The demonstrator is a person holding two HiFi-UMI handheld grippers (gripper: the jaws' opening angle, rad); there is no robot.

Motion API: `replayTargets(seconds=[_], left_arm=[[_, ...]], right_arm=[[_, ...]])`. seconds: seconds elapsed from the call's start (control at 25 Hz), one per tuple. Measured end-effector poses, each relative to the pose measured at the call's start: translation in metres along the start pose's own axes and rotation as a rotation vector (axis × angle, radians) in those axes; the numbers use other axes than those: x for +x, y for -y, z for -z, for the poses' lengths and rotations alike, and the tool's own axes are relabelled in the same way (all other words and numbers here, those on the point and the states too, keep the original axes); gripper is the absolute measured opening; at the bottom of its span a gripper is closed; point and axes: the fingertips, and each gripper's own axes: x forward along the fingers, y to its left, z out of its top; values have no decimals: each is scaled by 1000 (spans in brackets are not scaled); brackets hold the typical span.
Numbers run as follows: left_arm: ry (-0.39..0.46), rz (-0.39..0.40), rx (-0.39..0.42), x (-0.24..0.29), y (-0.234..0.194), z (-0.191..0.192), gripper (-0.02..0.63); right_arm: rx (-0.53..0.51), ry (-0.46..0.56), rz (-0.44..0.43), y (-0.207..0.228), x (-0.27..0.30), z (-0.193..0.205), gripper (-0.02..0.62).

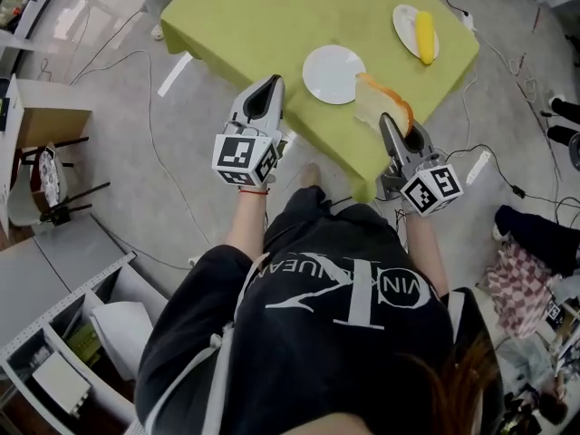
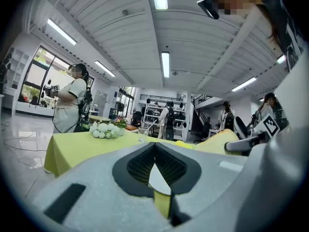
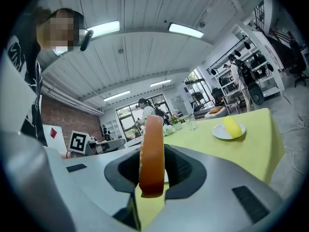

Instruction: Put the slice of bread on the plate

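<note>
The slice of bread [image 1: 385,105], with a brown-orange crust, stands on edge in my right gripper [image 1: 391,127], which is shut on it just over the near edge of the green table [image 1: 263,16]. In the right gripper view the bread [image 3: 151,134] rises upright between the pads of that gripper [image 3: 153,164]. An empty white plate [image 1: 333,74] lies on the cloth just beyond and left of the bread. My left gripper [image 1: 271,83] hovers at the table's near edge, left of the plate, shut with nothing in it; its pads meet at the tip in the left gripper view [image 2: 154,146].
A second plate [image 1: 416,33] with a yellow item [image 3: 231,126] sits at the table's far right. White flowers [image 2: 106,129] and a glass [image 2: 143,134] stand on the far side. Cables cross the floor [image 1: 118,71]; shelves [image 1: 63,361] stand at lower left. People stand in the background.
</note>
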Motion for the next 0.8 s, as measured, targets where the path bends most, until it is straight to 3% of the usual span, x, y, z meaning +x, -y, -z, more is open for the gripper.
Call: replayTargets(seconds=[0.36, 0.6, 0.8], left_arm=[[-38, 38, -44, 34, 2, 25, 6], [-24, -65, -48, 40, -15, 21, 6], [-23, -192, -56, 26, -35, 10, 6]], right_arm=[[50, -66, -30, 10, 27, 10, 98], [95, -123, -129, 22, 58, 10, 98], [189, -224, -233, 19, 93, 16, 98]])
